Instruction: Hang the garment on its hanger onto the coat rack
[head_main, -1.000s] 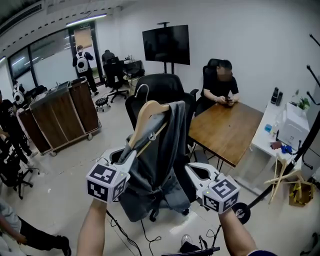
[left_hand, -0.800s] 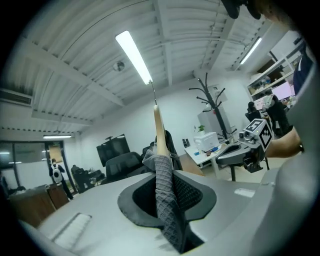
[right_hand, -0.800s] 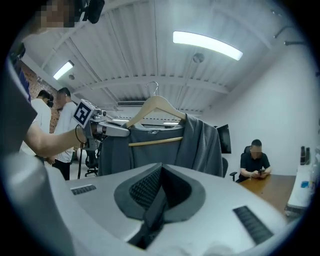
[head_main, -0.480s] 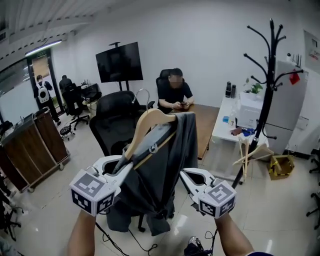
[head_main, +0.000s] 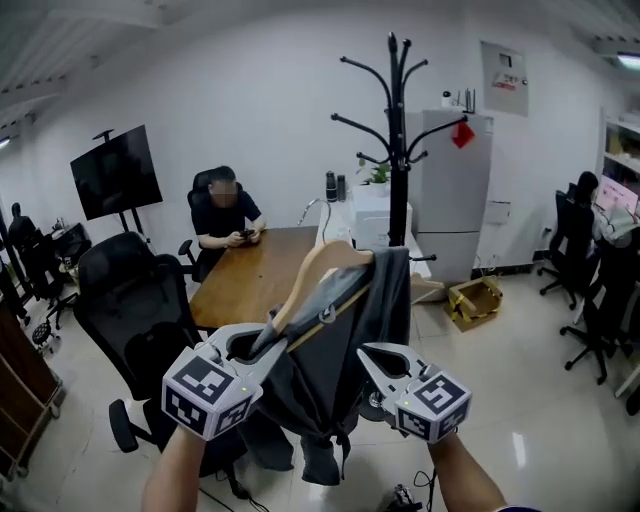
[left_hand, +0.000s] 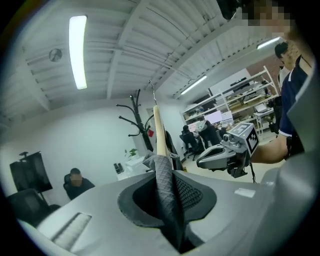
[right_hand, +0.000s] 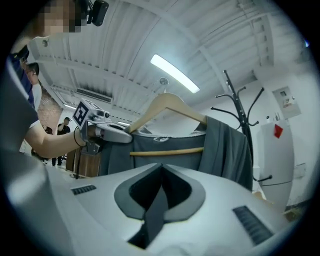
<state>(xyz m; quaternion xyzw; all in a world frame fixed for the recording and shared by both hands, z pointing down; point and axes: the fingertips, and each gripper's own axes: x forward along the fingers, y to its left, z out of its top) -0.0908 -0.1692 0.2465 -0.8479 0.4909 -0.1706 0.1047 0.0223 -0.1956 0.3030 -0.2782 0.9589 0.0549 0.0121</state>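
A dark grey garment (head_main: 345, 375) hangs on a wooden hanger (head_main: 322, 270) with a metal hook, held up in front of me. My left gripper (head_main: 266, 346) is shut on the hanger's left end, with grey fabric (left_hand: 165, 185) pinched between its pads. The hanger arm (left_hand: 157, 131) rises straight out of the jaws in the left gripper view. My right gripper (head_main: 366, 356) is shut and empty, just right of the garment and apart from it. The black coat rack (head_main: 398, 150) stands behind the garment, a little right of centre. The right gripper view shows the hanger (right_hand: 170, 104), garment (right_hand: 225, 150) and rack (right_hand: 241, 112).
A person sits at a wooden table (head_main: 250, 280) to the left of the rack. A black office chair (head_main: 130, 310) is near left. A white fridge (head_main: 455, 190), a cardboard box (head_main: 475, 300) and more chairs (head_main: 598, 290) stand to the right.
The view has swung to the right, bringing the coat rack from the frame's edge to the centre. Both grippers and the hanging garment turned with it; the grip is unchanged.
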